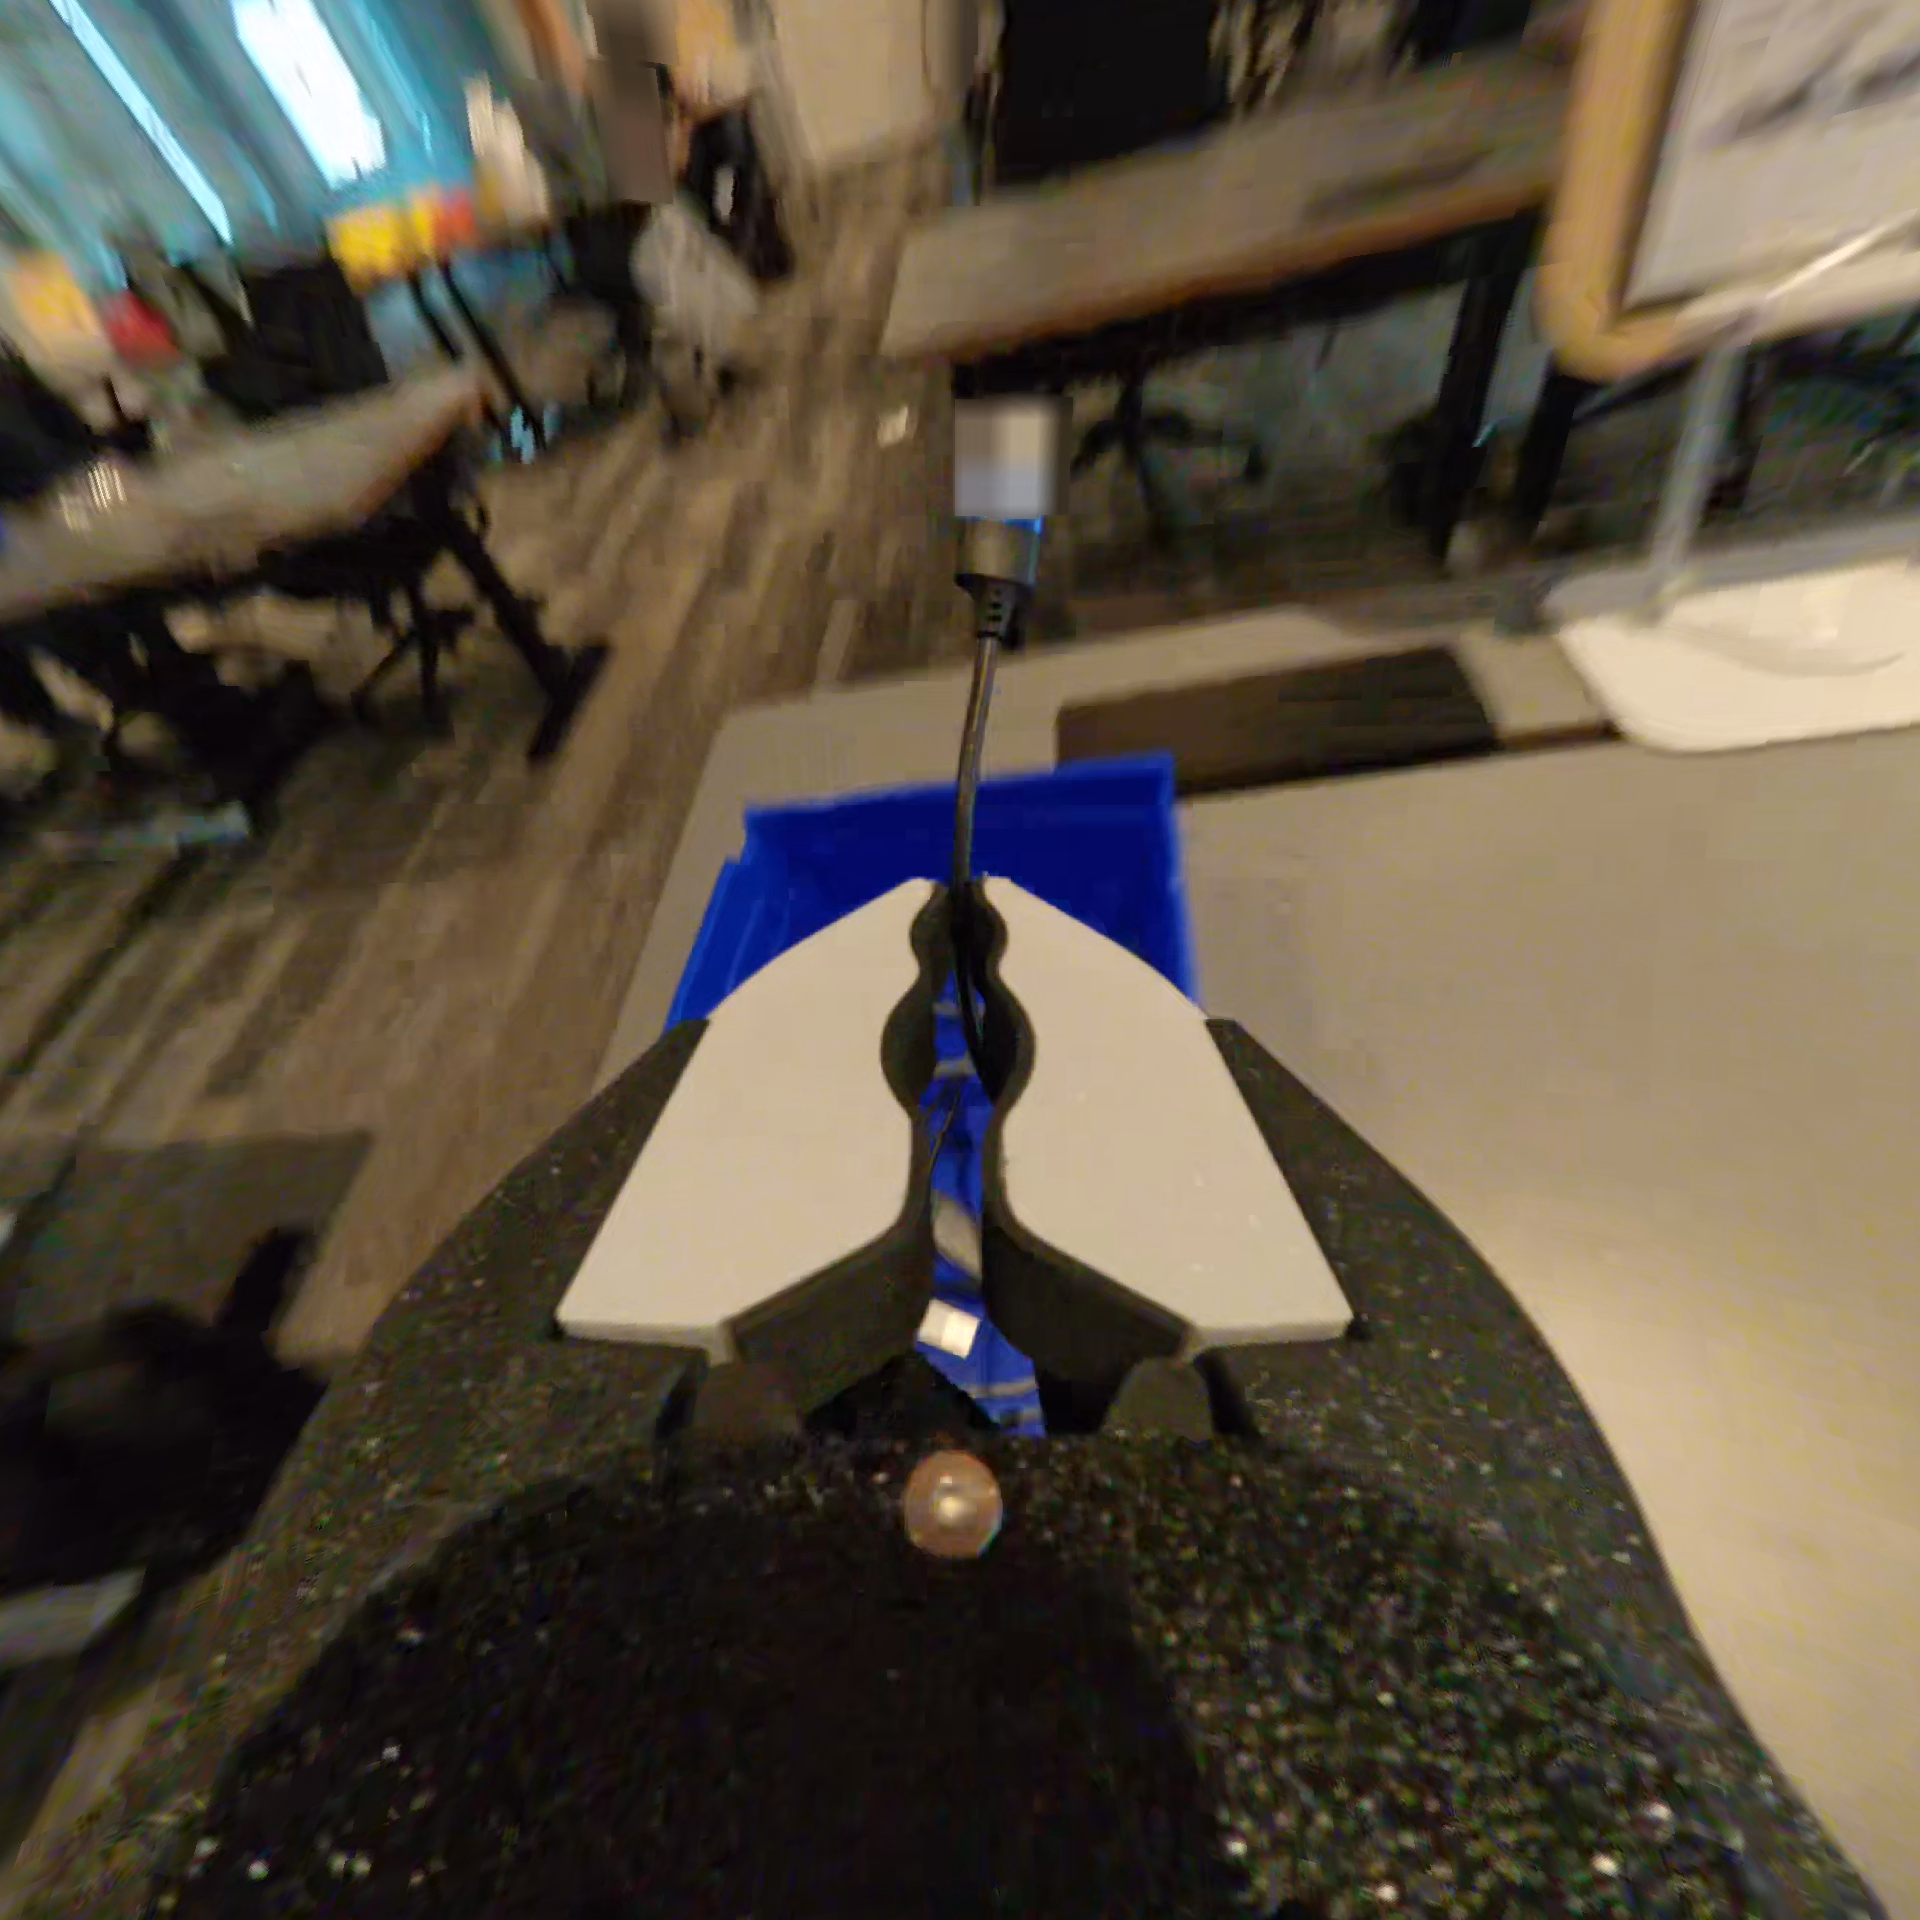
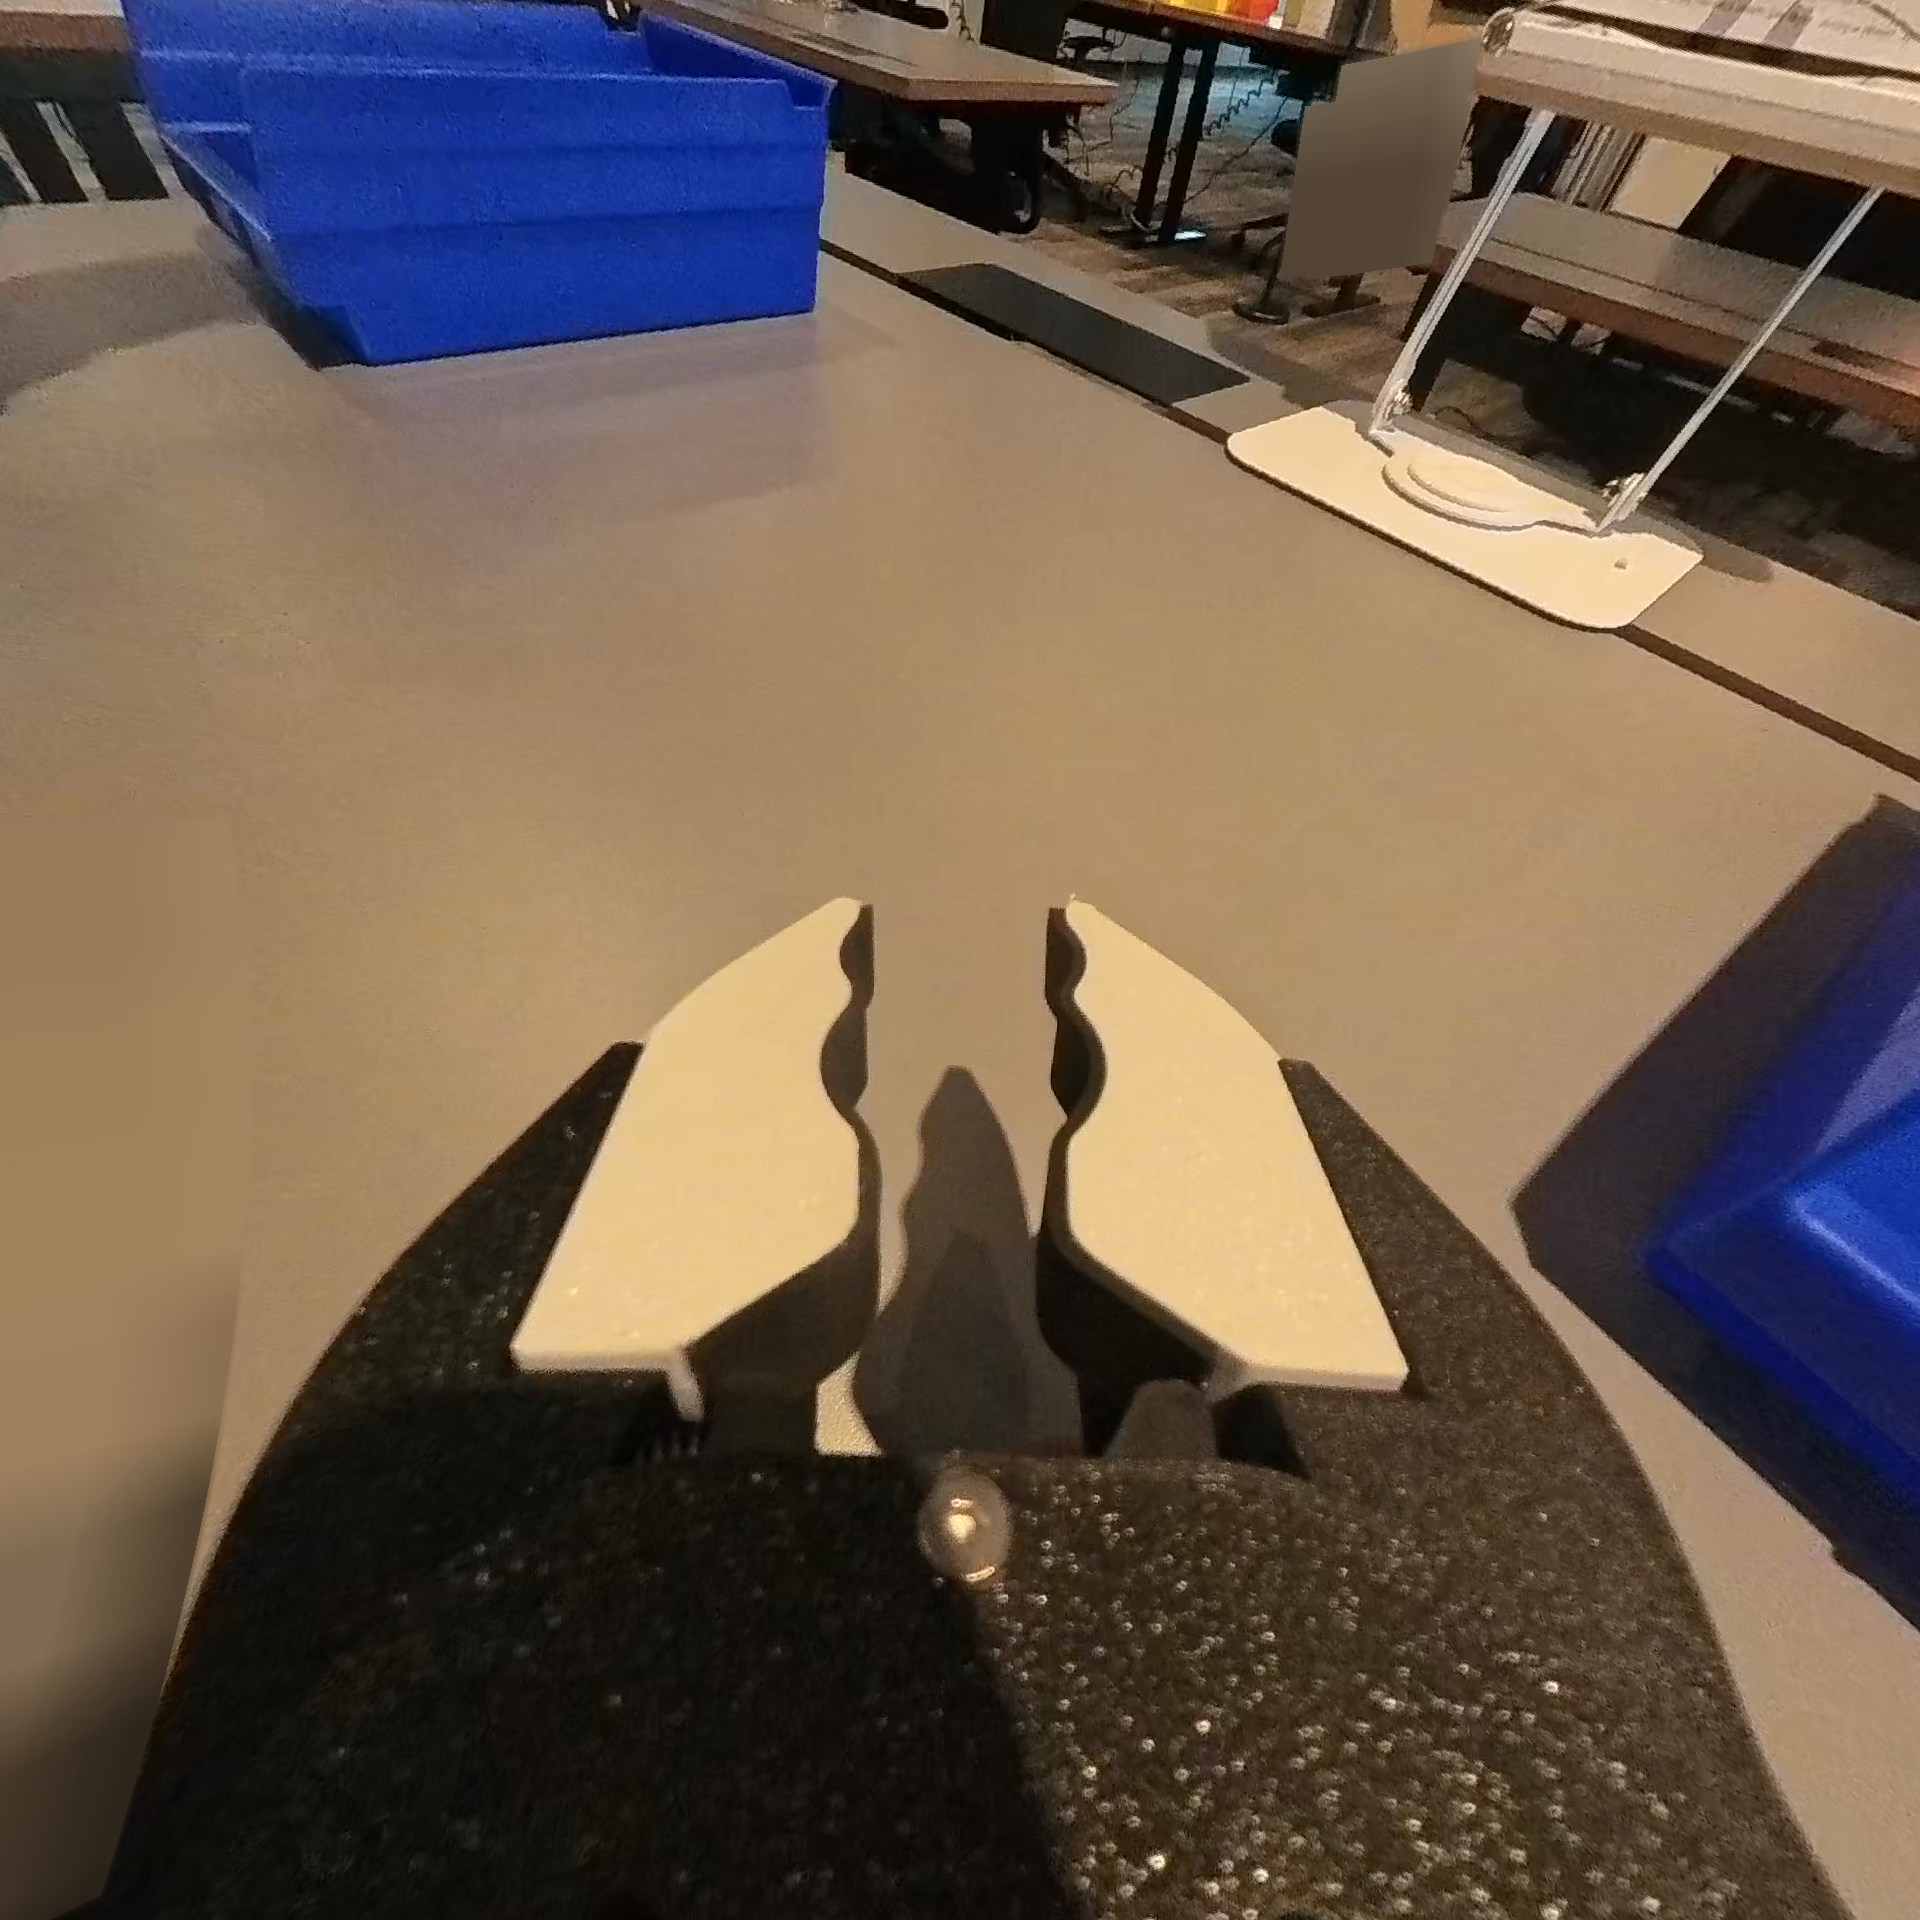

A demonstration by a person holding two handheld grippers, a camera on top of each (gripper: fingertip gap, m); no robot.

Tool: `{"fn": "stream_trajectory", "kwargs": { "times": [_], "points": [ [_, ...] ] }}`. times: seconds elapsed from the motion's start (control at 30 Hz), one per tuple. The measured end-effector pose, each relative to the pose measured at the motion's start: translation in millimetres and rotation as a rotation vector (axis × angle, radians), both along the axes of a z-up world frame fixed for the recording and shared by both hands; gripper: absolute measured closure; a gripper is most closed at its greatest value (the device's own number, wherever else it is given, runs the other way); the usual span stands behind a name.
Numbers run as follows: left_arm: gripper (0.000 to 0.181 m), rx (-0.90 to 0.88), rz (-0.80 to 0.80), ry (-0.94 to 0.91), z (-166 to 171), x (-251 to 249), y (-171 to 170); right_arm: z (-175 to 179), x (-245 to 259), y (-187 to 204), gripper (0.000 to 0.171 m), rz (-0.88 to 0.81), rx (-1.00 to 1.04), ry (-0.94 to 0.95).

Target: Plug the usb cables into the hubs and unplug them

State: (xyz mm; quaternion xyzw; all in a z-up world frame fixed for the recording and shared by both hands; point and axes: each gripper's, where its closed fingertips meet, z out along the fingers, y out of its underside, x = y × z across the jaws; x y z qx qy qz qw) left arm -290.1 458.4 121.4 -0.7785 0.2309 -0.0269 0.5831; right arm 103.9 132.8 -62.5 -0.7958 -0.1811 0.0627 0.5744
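the left gripper (image 1: 961, 894) clamps a black usb cable (image 1: 971, 727) above a blue bin (image 1: 1081, 831), while the right gripper (image 2: 961, 914) hangs with fingers apart over the grey table (image 2: 623, 623).

No writing can be read in either view. In the left wrist view a mosaic patch covers the plug end of the black cable (image 1: 977, 727), and the framed board (image 1: 1766, 156) at the upper right is too blurred to make out. The blue bins (image 2: 520, 208) and the grey table (image 2: 727, 623) show no lettering.
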Motion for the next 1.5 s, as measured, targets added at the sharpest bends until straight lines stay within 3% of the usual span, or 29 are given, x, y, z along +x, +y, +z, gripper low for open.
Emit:
{"fn": "stream_trajectory", "kwargs": {
  "times": [0.13, 0.23, 0.3, 0.37, 0.6, 0.7, 0.93, 1.03, 1.13, 1.23, 1.33, 1.5],
  "points": [
    [0.178, 0.241, -0.235, -0.106, 80, 69, -66, 2, 1, -1, 0.14, -0.003, 0.012, 0.002],
    [0.179, 0.291, -0.459, -0.196, 100, 128, -116, 3, 1, -2, 0.14, -0.002, 0.017, 0.016],
    [0.179, 0.255, -0.566, -0.207, 87, 164, -136, 5, 3, -3, 0.14, -0.003, 0.029, 0.035],
    [0.178, 0.153, -0.677, -0.206, 53, 203, -149, 9, 5, -4, 0.14, -0.006, 0.046, 0.063],
    [0.178, -0.323, -0.885, -0.159, -126, 302, -174, 25, 22, -7, 0.143, -0.045, 0.116, 0.225],
    [0.178, -0.436, -0.901, -0.075, -175, 315, -181, 27, 28, -7, 0.143, -0.067, 0.128, 0.27],
    [0.177, -0.445, -0.946, 0.053, -205, 323, -192, 22, 18, -2, 0.142, -0.023, 0.088, 0.237],
    [0.154, -0.433, -0.925, 0.073, -211, 324, -188, 11, 7, 4, 0.139, 0.028, 0.013, 0.174],
    [0.141, -0.37, -0.904, 0.071, -207, 322, -178, 4, 6, 17, 0.138, 0.049, -0.014, -0.07],
    [0.136, -0.251, -0.867, 0.013, -188, 318, -160, 13, -1, 39, 0.139, 0.158, 0.029, -0.355],
    [0.136, -0.186, -0.806, -0.053, -176, 310, -141, 19, -9, 77, 0.141, 0.302, 0.023, -0.508],
    [0.138, -0.173, -0.723, -0.083, -178, 297, -121, -21, -15, 135, 0.129, 0.484, -0.209, -0.441]
  ]
}}
